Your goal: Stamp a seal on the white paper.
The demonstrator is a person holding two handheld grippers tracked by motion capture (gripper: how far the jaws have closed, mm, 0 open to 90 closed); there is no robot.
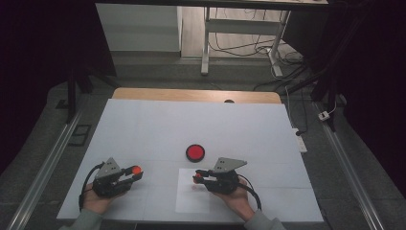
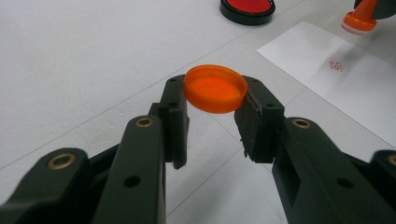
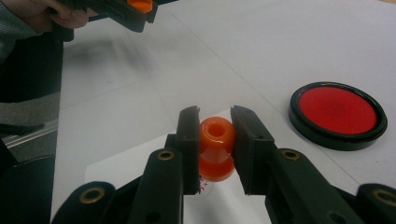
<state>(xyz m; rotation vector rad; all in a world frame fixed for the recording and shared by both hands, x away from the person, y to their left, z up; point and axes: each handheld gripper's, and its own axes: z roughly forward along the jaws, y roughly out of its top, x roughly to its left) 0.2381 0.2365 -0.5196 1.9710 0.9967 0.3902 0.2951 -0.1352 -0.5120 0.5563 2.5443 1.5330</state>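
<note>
Orange stamp (image 3: 216,148) clamped in right claw (image 3: 215,149) above paper (image 1: 192,191).

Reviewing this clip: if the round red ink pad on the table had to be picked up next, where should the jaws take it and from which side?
Probably across its black rim, from straight above. The ink pad lies flat and low on the white table, open face up, so only the outer edge offers opposing walls; the jaws should straddle its full width and avoid the red ink surface. Nothing stands close beside it.

The stamp's (image 3: 216,148) base hides part of the red imprint (image 3: 203,185) (too blurred to read).
</note>
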